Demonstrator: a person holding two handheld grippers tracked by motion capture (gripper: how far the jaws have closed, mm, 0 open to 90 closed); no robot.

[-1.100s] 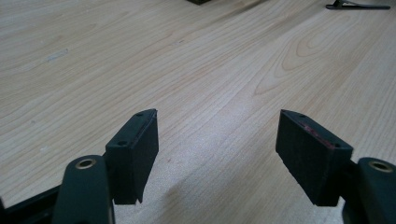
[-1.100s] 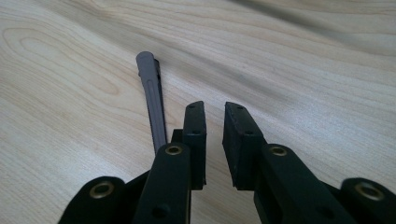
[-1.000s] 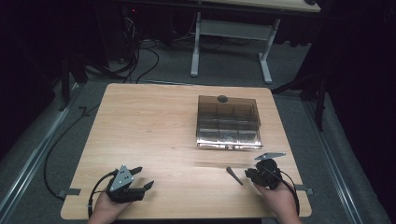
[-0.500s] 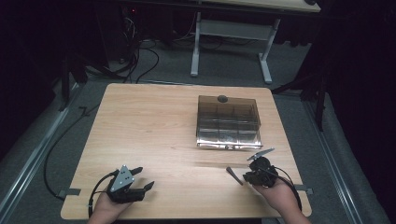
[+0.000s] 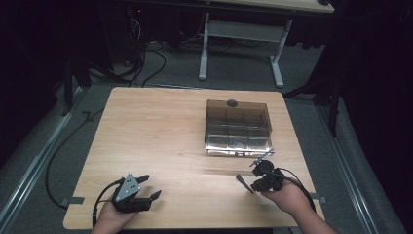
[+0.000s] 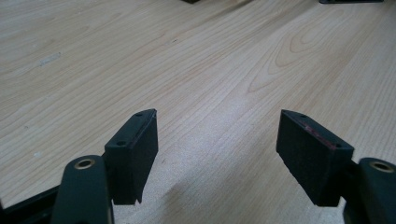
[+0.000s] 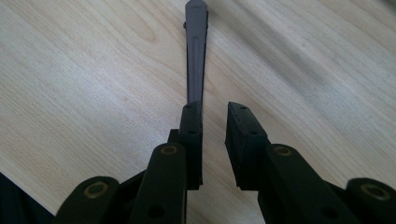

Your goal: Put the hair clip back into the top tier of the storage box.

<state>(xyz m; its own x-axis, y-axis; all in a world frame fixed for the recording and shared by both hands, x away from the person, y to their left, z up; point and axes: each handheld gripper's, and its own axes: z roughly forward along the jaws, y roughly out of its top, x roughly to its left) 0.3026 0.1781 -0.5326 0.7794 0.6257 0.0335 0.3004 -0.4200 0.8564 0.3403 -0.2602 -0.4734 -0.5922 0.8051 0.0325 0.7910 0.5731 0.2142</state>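
Right tongs (image 5: 255, 171): near the tabletop's near right corner, held in the person's right hand (image 5: 287, 197). In the right gripper view (image 7: 214, 108) the jaws stand a narrow gap apart and have just been opening; nothing sits between the pads.
Dark tool (image 7: 195, 42): a slim, tapered dark piece lying flat on the tabletop. It runs straight out ahead of the right tongs, its near end hidden behind the tip of one jaw; whether it touches that jaw I cannot tell. In the high view (image 5: 242, 181) it lies just beside the right tongs, near the near edge.
Left tongs (image 5: 149, 186): near the near left corner, held in the left hand (image 5: 113, 218). In the left gripper view (image 6: 217, 135) the jaws are wide, bare wood between them.
Clear box (image 5: 237, 127): a compartmented case with a dark knob, on the right half, beyond the right tongs.
Tabletop (image 5: 160, 131): light wood.
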